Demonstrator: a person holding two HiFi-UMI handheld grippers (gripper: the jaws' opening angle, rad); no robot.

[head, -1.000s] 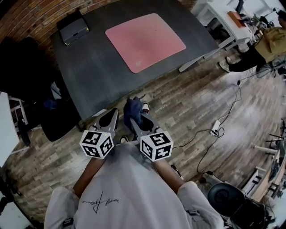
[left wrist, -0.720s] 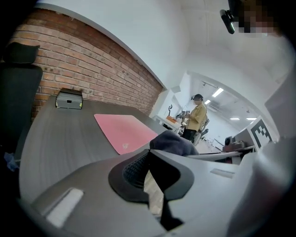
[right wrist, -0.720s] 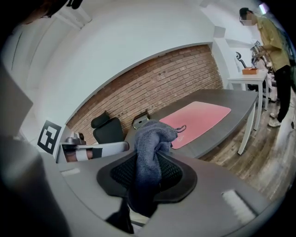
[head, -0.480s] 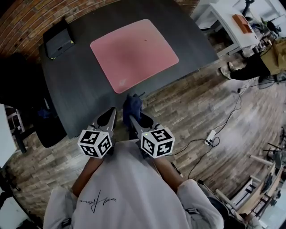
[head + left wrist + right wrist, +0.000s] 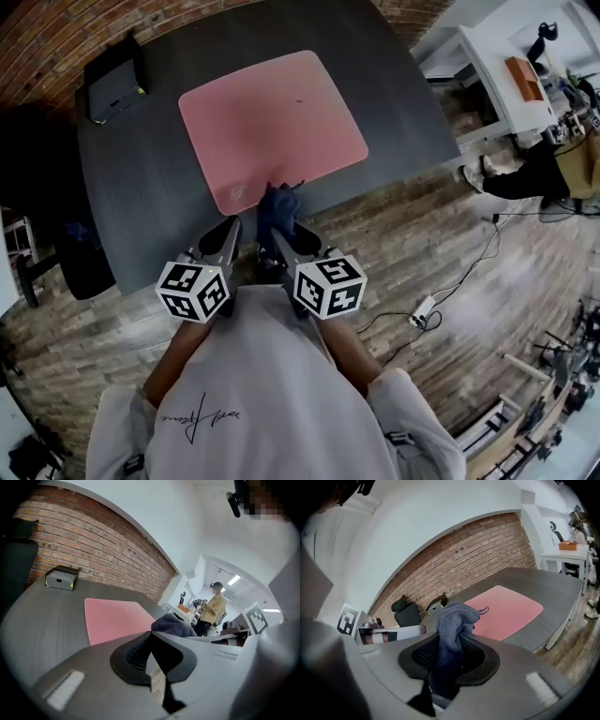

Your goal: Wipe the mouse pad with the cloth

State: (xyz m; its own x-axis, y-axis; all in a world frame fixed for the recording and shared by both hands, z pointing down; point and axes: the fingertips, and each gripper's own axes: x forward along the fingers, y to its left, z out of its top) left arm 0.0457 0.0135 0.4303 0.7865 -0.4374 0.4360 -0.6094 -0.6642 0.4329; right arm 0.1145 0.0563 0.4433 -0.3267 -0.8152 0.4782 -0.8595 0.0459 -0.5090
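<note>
A pink mouse pad [image 5: 272,127] lies flat on the dark table [image 5: 141,187]. My right gripper [image 5: 279,232] is shut on a dark blue cloth [image 5: 277,208], which sticks up out of the jaws and hangs over the pad's near edge. In the right gripper view the cloth [image 5: 454,616] is bunched between the pads, with the mouse pad [image 5: 511,606] beyond it. My left gripper [image 5: 226,234] is beside it at the table's front edge, jaws together and holding nothing. In the left gripper view the mouse pad [image 5: 115,618] lies ahead and the cloth [image 5: 173,623] is at the right.
A black box [image 5: 112,80] sits at the table's far left corner. A dark chair [image 5: 75,253] stands left of the table. To the right are a white desk [image 5: 497,66], a person in a yellow top [image 5: 562,169] and a cable with a power strip [image 5: 422,314] on the wood floor.
The table and pad have come nearer in the head view. Both grippers now reach the table's front edge, and the cloth sits over the pad's near edge instead of over the floor.
</note>
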